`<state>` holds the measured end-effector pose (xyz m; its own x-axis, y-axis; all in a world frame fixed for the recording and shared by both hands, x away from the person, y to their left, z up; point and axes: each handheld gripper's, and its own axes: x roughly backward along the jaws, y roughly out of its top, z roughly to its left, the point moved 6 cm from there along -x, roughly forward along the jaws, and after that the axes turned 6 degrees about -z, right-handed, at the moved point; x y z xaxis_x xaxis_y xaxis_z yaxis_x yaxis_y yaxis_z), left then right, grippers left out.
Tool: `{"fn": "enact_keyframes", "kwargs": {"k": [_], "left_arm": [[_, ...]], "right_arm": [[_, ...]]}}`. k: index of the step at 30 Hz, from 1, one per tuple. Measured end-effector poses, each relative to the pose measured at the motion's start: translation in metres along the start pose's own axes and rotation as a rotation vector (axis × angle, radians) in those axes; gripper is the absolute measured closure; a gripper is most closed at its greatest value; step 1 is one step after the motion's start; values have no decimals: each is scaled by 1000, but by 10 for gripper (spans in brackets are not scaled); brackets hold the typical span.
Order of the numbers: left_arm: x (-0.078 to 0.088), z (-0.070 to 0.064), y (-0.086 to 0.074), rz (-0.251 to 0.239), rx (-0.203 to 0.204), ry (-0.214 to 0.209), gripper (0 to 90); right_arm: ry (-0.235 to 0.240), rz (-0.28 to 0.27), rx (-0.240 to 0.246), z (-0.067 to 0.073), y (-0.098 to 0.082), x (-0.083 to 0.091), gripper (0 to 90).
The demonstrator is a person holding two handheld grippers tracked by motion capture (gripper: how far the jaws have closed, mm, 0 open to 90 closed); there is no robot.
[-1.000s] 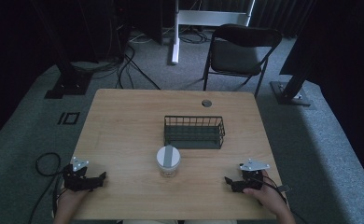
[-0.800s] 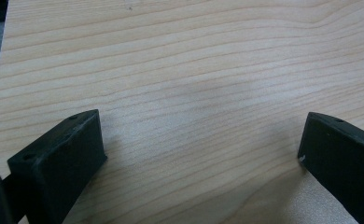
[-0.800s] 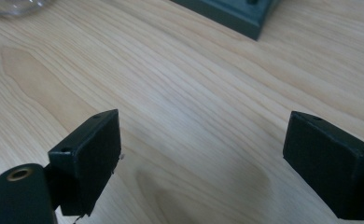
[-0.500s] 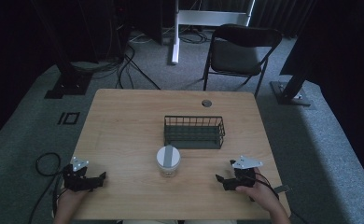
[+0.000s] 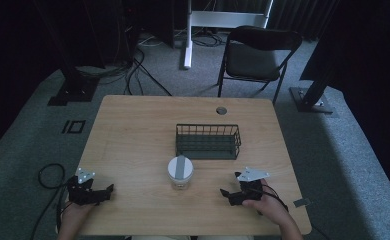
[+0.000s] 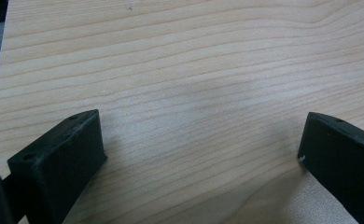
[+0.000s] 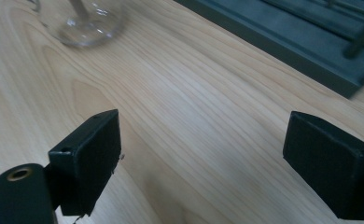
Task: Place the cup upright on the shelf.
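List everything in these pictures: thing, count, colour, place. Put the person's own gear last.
table: one, light wood, centre of the high view.
wire basket: one, dark green-grey, on the table right of centre, far side of the jar.
jar: one, clear with a white lid and grey strip, near middle of the table.
hole: one, grey-rimmed, far edge of the table.
folding chair: one, black, on the floor beyond the table.
cables: several, black, on the grey floor behind.
left gripper: one, black, open, near left corner.
right gripper: one, black, open, near right, pointed towards the jar.
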<state>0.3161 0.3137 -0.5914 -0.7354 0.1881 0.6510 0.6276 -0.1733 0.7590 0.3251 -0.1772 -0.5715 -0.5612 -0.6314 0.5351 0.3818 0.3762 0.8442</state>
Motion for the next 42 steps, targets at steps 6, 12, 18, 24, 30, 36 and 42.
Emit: {"fn": "enact_keyframes", "kwargs": {"k": [6,12,18,24,30,36,42], "left_arm": [[0,0,0,0,0,0,5],[0,0,0,0,1,0,6],[0,0,0,0,0,0,6],[0,0,0,-1,0,0,6],[0,0,0,-1,0,0,6],[0,0,0,0,0,0,6],[0,0,0,0,0,0,6]], "right_arm": [[29,-7,6,8,5,-6,111],[47,-24,20,18,14,-13,111],[65,-40,31,26,20,-21,111],[80,-56,26,34,25,-28,111],[93,-68,41,42,31,-35,111],[115,-78,60,53,37,-41,112],[135,-87,61,61,40,-49,112]]}}
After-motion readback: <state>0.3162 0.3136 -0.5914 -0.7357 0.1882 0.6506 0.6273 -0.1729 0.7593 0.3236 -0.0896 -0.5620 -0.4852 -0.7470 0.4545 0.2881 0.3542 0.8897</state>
